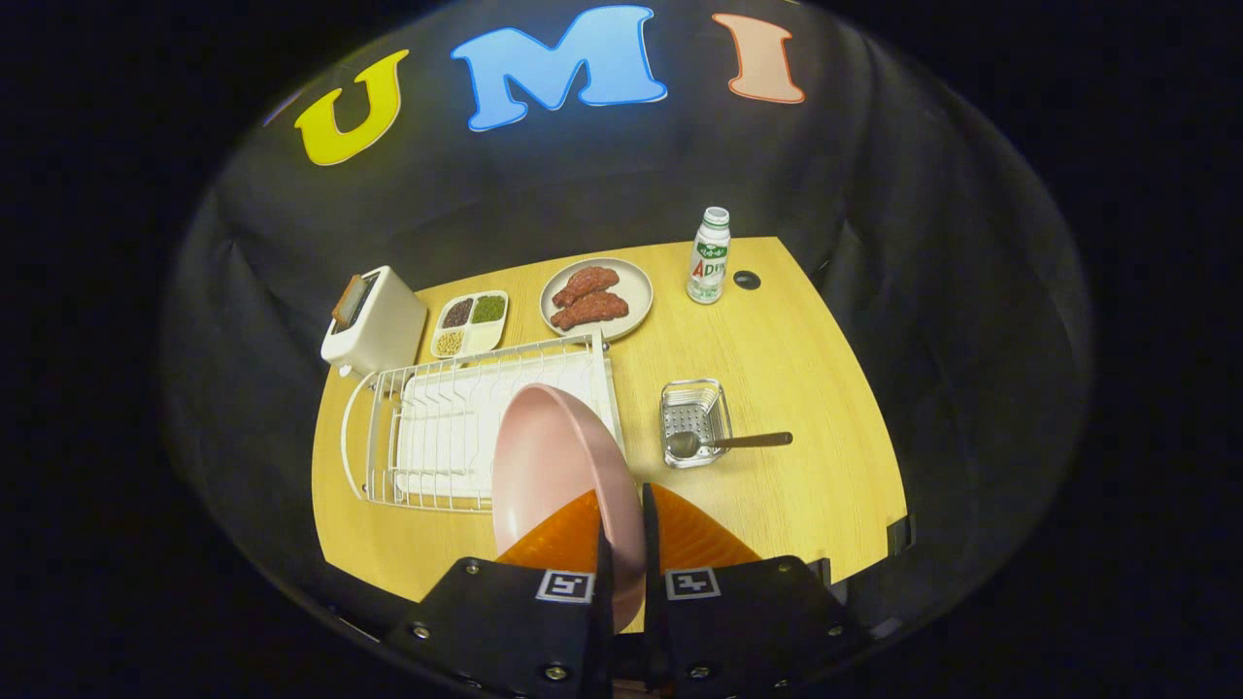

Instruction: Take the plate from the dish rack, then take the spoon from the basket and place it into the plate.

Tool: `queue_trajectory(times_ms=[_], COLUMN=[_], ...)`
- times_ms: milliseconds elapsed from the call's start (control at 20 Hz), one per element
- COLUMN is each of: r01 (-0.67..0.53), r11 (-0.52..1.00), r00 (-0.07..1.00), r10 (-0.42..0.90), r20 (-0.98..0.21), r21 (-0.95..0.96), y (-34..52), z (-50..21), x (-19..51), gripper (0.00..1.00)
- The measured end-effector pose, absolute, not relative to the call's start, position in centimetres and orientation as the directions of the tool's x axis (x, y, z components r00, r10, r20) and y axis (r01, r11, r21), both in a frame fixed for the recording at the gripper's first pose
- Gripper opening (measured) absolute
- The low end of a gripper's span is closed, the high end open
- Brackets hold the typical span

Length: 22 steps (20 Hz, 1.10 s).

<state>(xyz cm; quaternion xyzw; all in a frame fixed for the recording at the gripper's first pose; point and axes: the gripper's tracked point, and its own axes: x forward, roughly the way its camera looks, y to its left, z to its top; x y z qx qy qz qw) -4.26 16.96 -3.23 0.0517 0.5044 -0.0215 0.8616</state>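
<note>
My gripper (621, 539) is shut on the rim of a pink plate (554, 466), which stands on edge between the orange fingers (694, 534) and is held up above the table. Behind and left of the plate lies the white wire dish rack (437, 427) with a white drip tray under it. Right of the rack sits a small clear basket (693, 419). A spoon (723, 443) rests in it, bowl inside and dark handle sticking out to the right over the rim.
On the wooden table (796, 388) beyond the rack stand a white toaster (374, 320), a divided tray of grains (471, 322), a plate of meat (595, 297) and a small bottle (709, 255). Bare wood lies right of and in front of the basket.
</note>
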Motion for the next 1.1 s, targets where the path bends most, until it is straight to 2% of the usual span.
queue_trajectory(times_ms=[250,600,1000,1100], r01=[0.057,-0.029,-0.136,-0.129], r11=[0.987,0.971,0.938,0.924], r00=[0.425,0.335,0.3,0.299], r10=[0.11,0.233,0.345,0.382], r20=[-0.898,-0.913,-0.889,-0.874], r21=[0.148,0.237,0.318,0.36], y=[17.0,18.5,19.0,18.9], z=[-6.6,-14.7,-21.2,-22.0], x=[-8.1,-10.9,-11.4,-11.2], gripper=[0.13,0.13,0.12,0.12])
